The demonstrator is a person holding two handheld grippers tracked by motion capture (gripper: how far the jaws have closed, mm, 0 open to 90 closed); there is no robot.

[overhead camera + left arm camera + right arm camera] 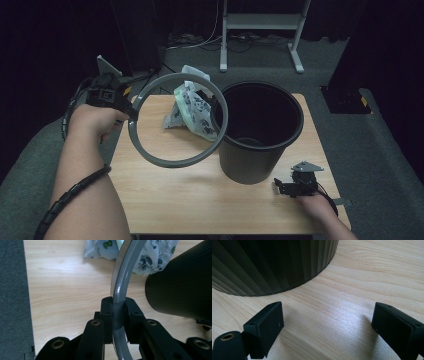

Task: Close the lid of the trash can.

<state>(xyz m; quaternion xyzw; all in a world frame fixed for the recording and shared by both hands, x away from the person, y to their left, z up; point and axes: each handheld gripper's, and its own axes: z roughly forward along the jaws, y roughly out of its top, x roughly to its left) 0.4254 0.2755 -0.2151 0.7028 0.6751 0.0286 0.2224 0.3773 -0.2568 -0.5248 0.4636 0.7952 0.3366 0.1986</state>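
Note:
A grey plastic ring (150, 155) hangs tilted above the wooden table (165, 195), its right side overlapping the rim of the black ribbed bin (260, 150). My left gripper (131, 111) is shut on the ring's left edge; in the left gripper view the grey ring (119, 290) runs up between the two pads (107, 307) of that gripper (119, 315). My right gripper (278, 187) rests on the table at the bin's front right, open, with bare wood between its jaws (327, 322) and the bin wall (262, 265) just ahead.
A crumpled white bag with a dark print (192, 107) lies on the table behind the ring, left of the bin, also seen as the bag (150, 255). Grey carpet (380, 150) surrounds the table. A white stand (260, 22) is at the back.

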